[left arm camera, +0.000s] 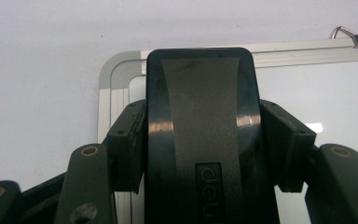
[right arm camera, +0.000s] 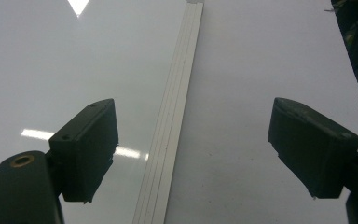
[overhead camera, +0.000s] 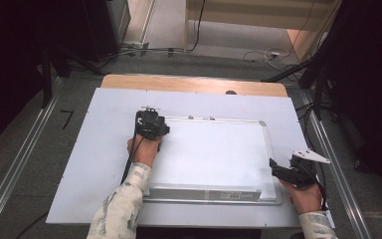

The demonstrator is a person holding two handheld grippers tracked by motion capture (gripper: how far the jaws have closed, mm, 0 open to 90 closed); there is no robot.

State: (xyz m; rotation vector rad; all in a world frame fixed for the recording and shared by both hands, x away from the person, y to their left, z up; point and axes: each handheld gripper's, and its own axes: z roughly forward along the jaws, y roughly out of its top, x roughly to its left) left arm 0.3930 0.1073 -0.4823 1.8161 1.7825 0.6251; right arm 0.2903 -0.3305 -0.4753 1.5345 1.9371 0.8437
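Note:
A white whiteboard point(overhead camera: 214, 154) with a silver frame lies flat on the table. My left gripper point(overhead camera: 150, 124) is over the board's far left corner. In the left gripper view my left gripper point(left arm camera: 209, 135) is shut on a black eraser point(left arm camera: 200, 107), whose grey back carries a small logo, and the pads press on its two long sides. The board's rounded corner point(left arm camera: 116, 70) lies just beyond the eraser. My right gripper point(overhead camera: 278, 170) hovers at the board's right edge. In the right gripper view my right gripper point(right arm camera: 200, 149) is open, straddling the frame strip point(right arm camera: 172, 140) with nothing between its pads.
A white sheet point(overhead camera: 94, 149) covers the table, with a wooden strip point(overhead camera: 194, 83) bare at the far edge. A metal tray point(overhead camera: 204, 191) runs along the board's near side. A hanging clip point(left arm camera: 349, 35) sits on the top frame. Stands and cables cross the floor beyond.

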